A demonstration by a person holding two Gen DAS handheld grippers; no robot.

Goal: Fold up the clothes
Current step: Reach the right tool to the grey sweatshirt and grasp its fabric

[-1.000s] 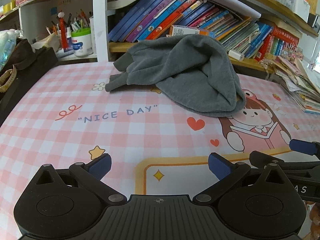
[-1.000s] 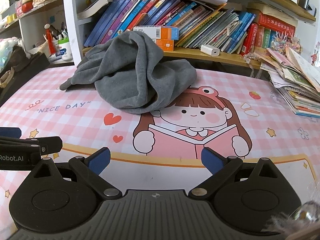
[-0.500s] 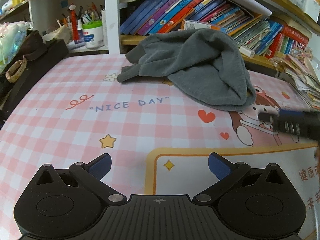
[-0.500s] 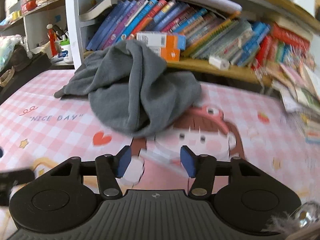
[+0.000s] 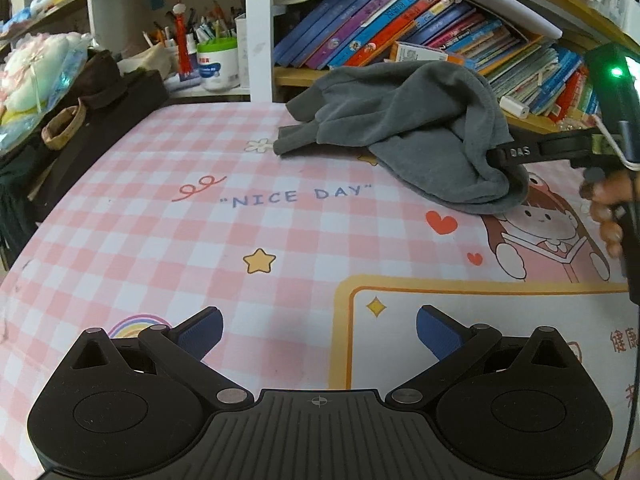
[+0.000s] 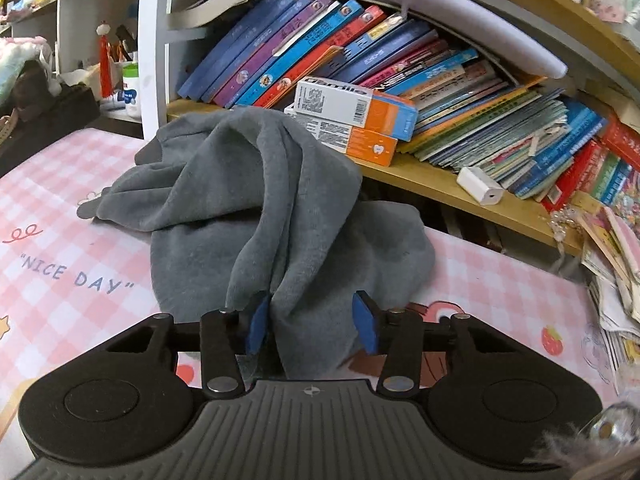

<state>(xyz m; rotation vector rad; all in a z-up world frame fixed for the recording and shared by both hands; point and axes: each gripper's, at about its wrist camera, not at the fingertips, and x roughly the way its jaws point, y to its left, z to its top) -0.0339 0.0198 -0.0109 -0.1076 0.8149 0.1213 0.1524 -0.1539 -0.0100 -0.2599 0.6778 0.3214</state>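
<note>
A crumpled grey sweatshirt lies in a heap at the far side of the pink checked table mat, against the bookshelf. In the left wrist view my left gripper hovers open over the near part of the mat, well short of the garment, with nothing between its blue pads. My right gripper is pushed into the near edge of the sweatshirt. Its jaws are partly closed with a hanging fold of grey cloth between the pads, not visibly pinched. The right gripper also shows from the side in the left wrist view.
A low wooden shelf of leaning books and two orange-and-white boxes stands right behind the garment. A cup of pens and dark bags sit at the left. Stacked magazines crowd the right edge. A hand holds the right gripper.
My right gripper moved forward into the sweatshirt's near edge and its jaws narrowed around a fold. My left gripper drew back and to the left and stayed open.
</note>
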